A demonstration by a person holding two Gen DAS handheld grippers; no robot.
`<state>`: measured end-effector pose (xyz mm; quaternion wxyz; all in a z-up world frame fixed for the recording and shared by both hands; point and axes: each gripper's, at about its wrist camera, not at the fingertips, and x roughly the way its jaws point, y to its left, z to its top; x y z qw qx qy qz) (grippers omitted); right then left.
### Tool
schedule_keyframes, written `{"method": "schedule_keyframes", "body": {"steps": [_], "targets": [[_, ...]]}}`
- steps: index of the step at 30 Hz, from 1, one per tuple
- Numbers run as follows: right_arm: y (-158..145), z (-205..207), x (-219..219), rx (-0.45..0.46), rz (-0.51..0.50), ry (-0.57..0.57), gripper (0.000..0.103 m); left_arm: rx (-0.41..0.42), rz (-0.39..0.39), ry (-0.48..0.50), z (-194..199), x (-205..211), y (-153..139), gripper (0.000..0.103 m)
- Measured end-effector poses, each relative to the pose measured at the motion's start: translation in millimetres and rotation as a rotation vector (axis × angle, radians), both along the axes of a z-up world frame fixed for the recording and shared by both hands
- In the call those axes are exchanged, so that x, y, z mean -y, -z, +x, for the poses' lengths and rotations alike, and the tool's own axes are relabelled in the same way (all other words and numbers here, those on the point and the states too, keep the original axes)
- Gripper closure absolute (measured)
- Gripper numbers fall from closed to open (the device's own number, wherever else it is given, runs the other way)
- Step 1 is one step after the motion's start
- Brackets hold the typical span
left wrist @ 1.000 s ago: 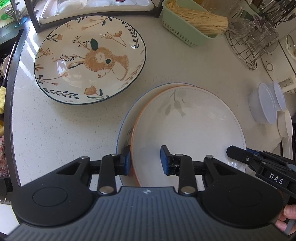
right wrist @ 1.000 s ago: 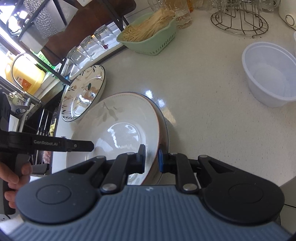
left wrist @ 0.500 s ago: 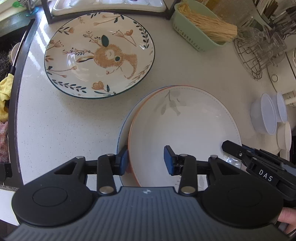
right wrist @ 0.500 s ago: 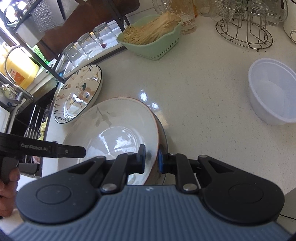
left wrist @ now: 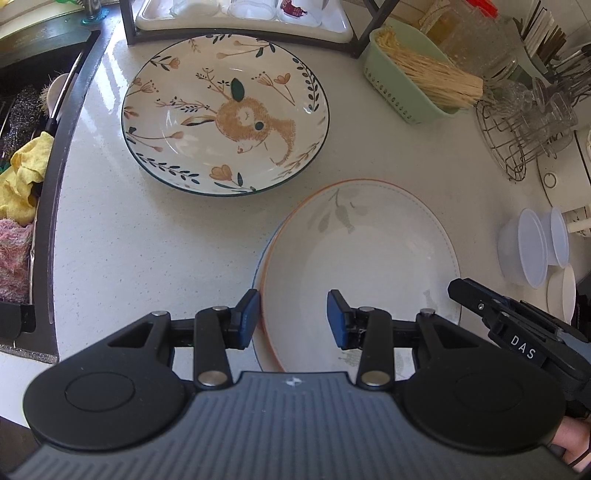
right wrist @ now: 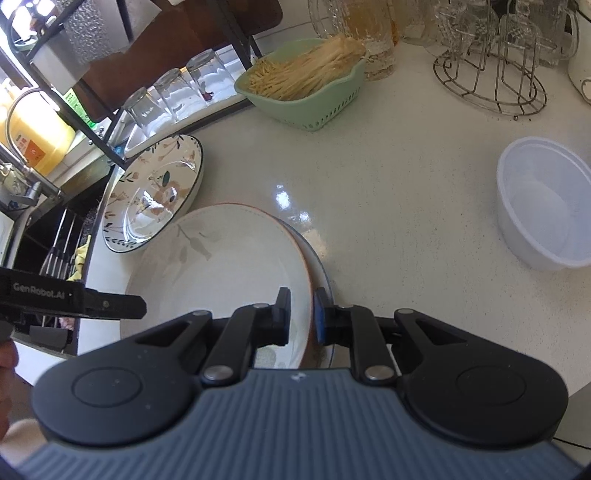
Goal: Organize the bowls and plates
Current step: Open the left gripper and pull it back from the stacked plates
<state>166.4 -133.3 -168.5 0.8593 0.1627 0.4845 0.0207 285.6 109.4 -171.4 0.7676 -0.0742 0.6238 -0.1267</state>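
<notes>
An orange-rimmed white plate (left wrist: 369, 251) lies on top of a blue-rimmed plate (left wrist: 257, 273), of which only a sliver shows at the left. My left gripper (left wrist: 291, 319) is open and straddles the top plate's near-left rim; neither pad presses on it. My right gripper (right wrist: 301, 315) is shut on the same plate (right wrist: 229, 258) at its right rim, above the blue-rimmed plate (right wrist: 319, 266). A big rabbit-pattern plate (left wrist: 225, 122) sits alone on the counter further back, also seen as the patterned plate (right wrist: 155, 195) in the right wrist view.
A green basket of thin sticks (left wrist: 410, 81) and a wire rack of glasses (left wrist: 524, 122) stand at the back right. Clear plastic bowls (right wrist: 543, 203) sit to the right. The sink (left wrist: 22, 147) with cloths borders the counter's left edge. A dark shelf frame (left wrist: 240, 14) stands behind.
The left jaws have widened a little around the rim. The top plate now covers more of the blue-rimmed plate beneath. The right gripper stays clamped on the rim.
</notes>
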Motion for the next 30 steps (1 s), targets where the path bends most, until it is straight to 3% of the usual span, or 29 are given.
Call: {"method": "schedule_keyframes", "body": {"steps": [8,20,30], "targets": [[-13,-6,-3,0.058,-0.059,-0.016,0.087,0.105,0.026,0.004,-5,7,-33,0.059],[-83,-24,18,0.274,-0.009,0.025,0.087,0.301,0.004,0.041,-27,38,-105,0.059],[-123,-53,32,0.382,0.023,0.008,0.087,0.397,0.03,0.02,-68,51,-136,0.059]]}}
